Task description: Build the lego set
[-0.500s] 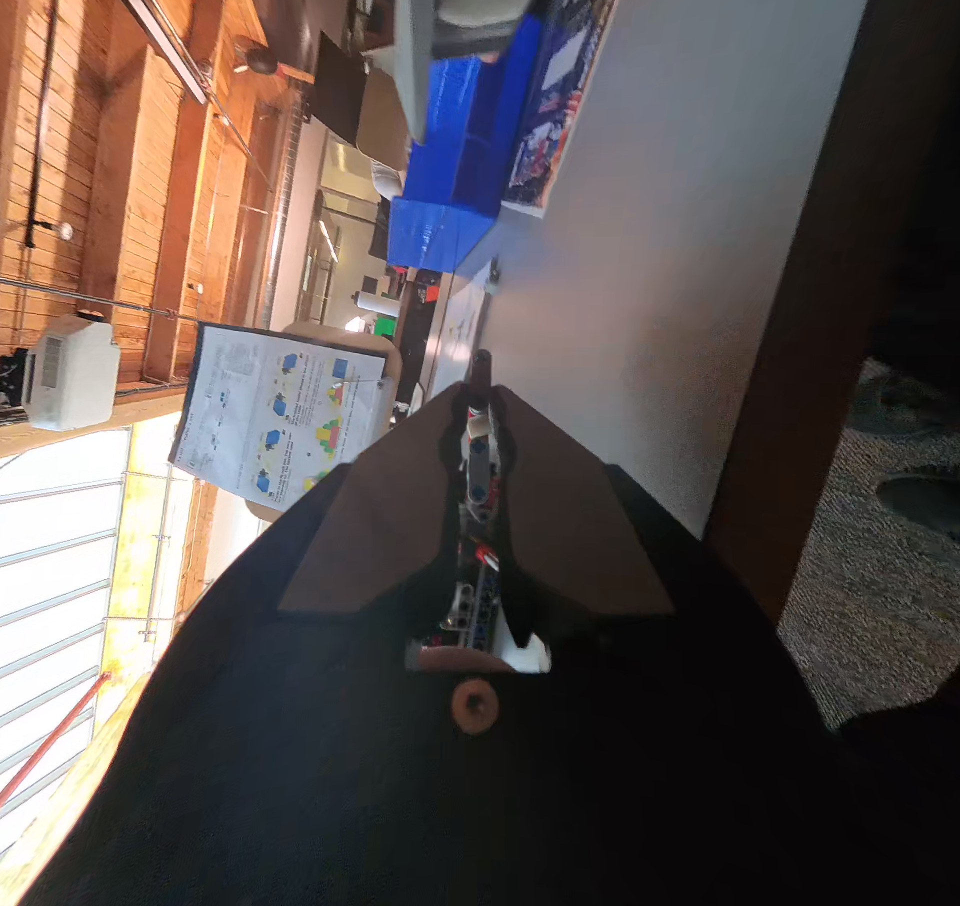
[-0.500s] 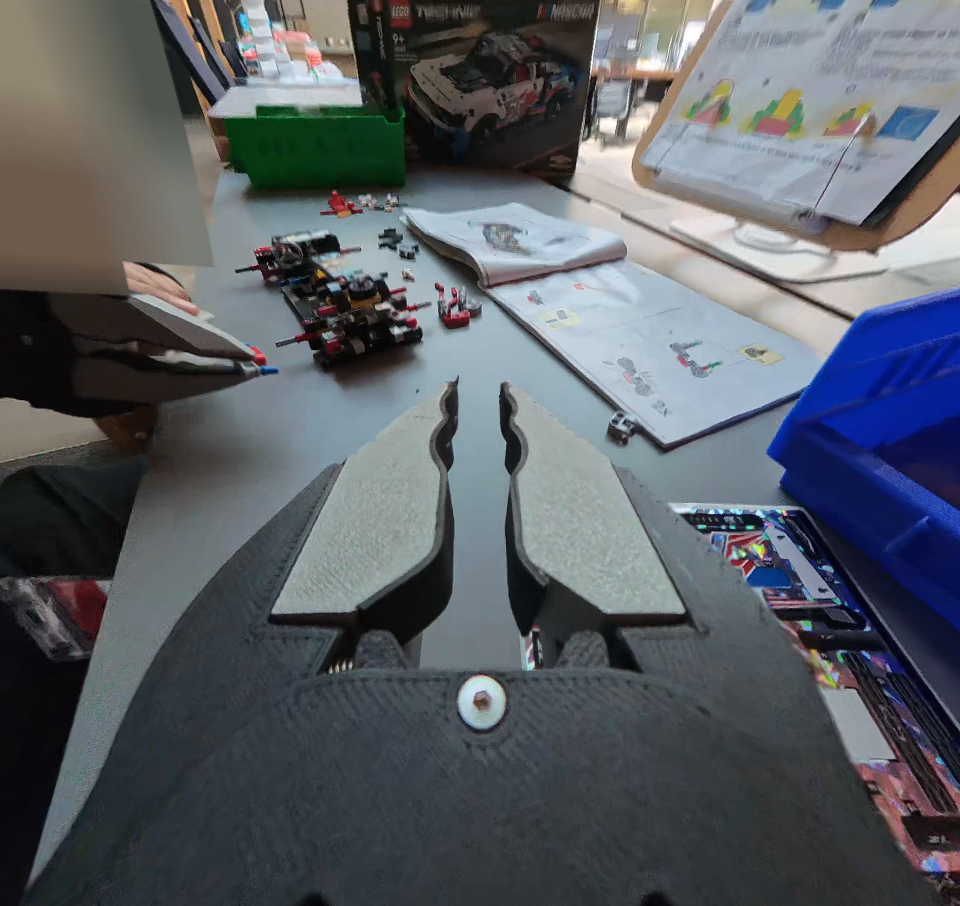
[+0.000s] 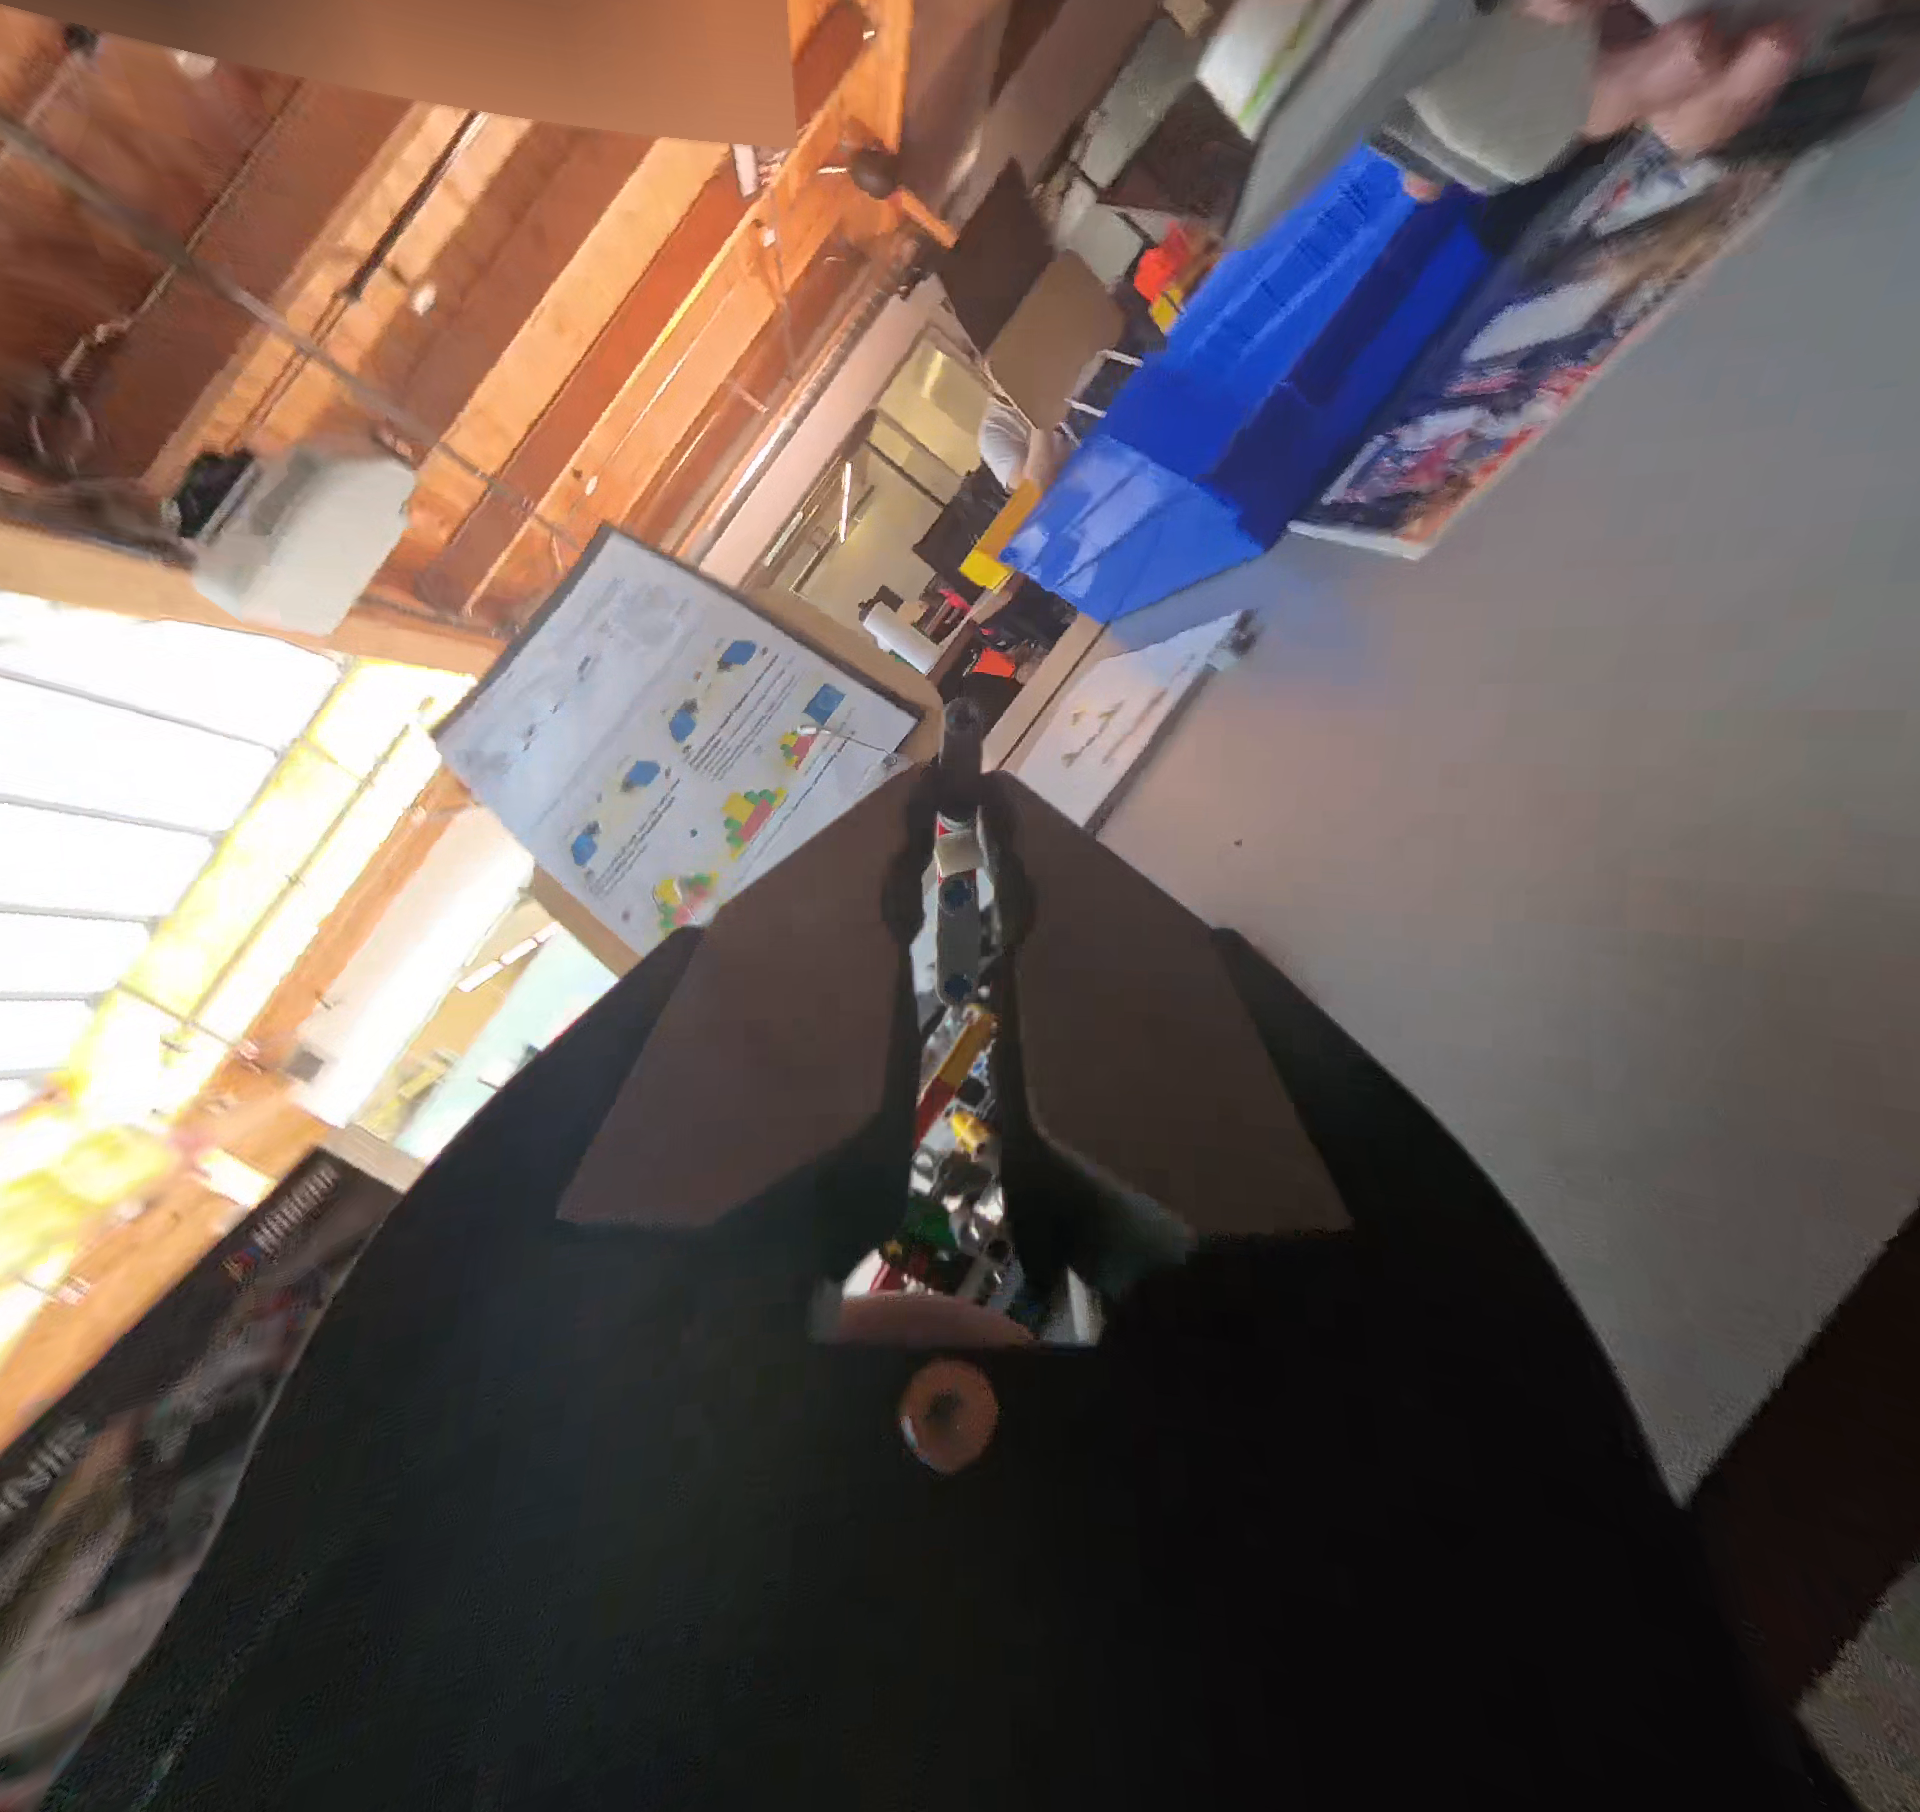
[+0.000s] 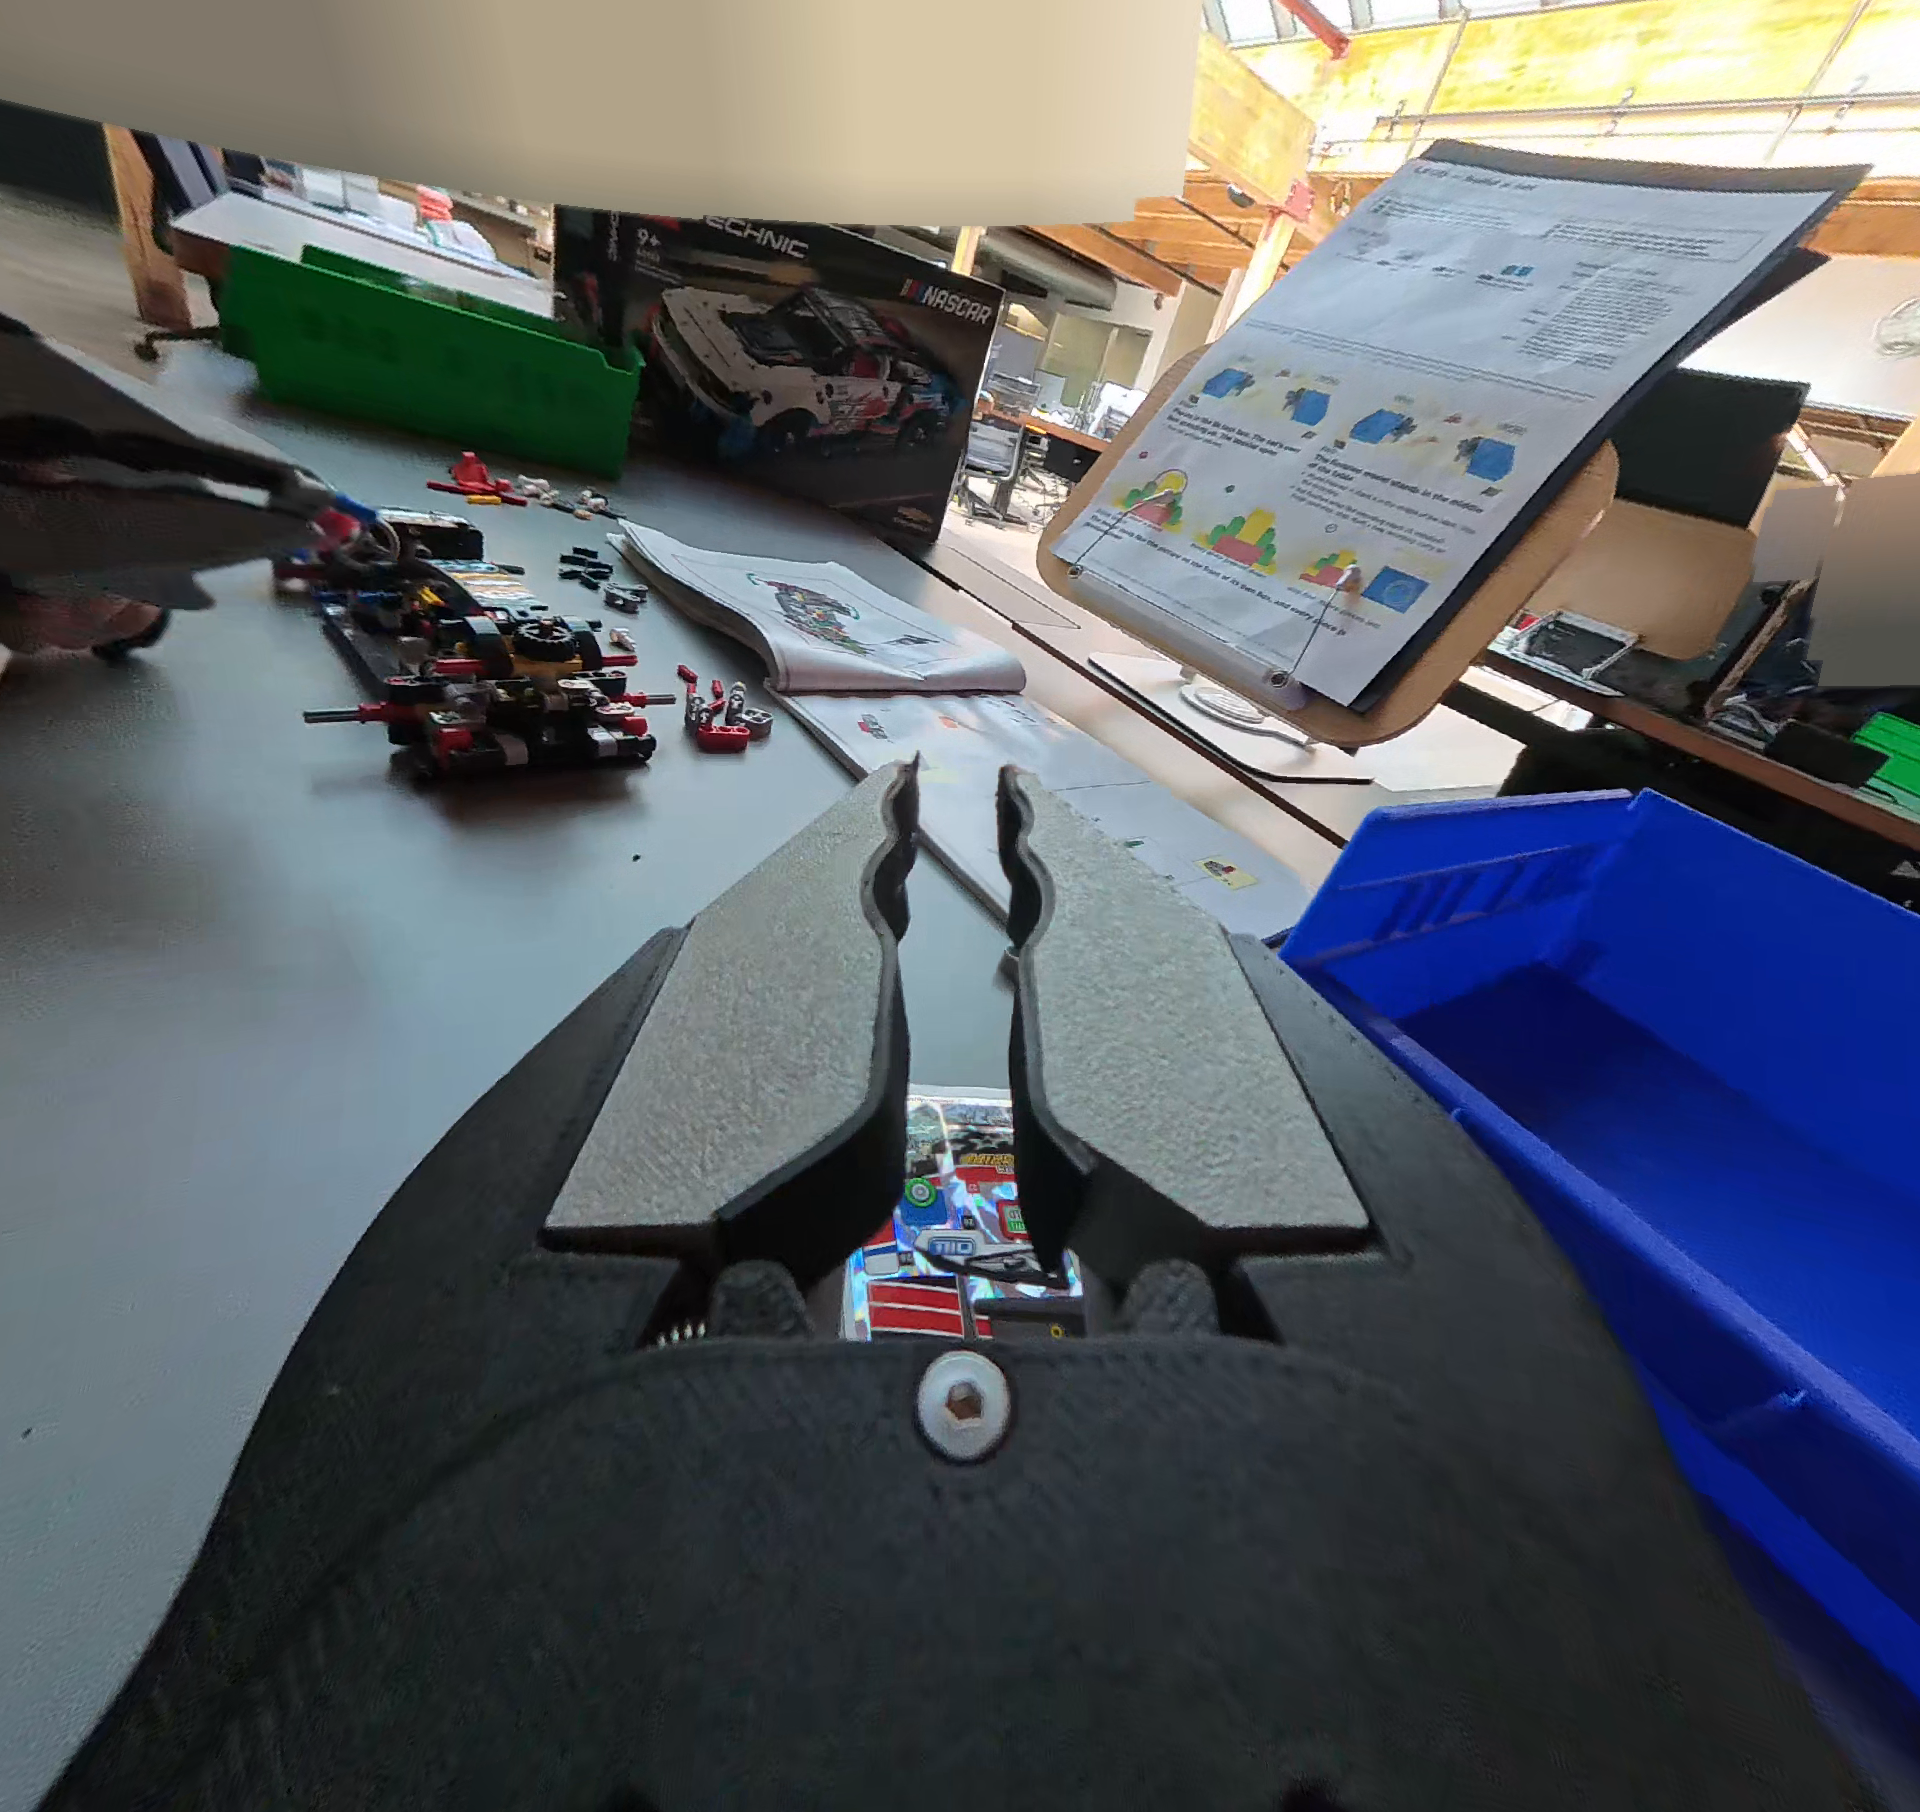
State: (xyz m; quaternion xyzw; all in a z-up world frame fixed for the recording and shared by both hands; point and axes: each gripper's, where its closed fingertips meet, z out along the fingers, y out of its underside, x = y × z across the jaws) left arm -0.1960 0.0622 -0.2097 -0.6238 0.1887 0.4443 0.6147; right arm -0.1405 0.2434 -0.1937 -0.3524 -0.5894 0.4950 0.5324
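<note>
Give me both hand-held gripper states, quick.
Left hand-held gripper: shut on a small grey-and-black brick assembly.
Right hand-held gripper: open, empty, above the grey table.

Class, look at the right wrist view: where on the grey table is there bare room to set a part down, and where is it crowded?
Bare: the grey table left of the right gripper, in front of the brick chassis. Crowded: loose bricks, open instruction booklet, blue bin.

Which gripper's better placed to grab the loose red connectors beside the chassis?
Right, likely: its jaws are open with nothing between them, facing the red connectors. Left is shut on a grey beam.
</note>
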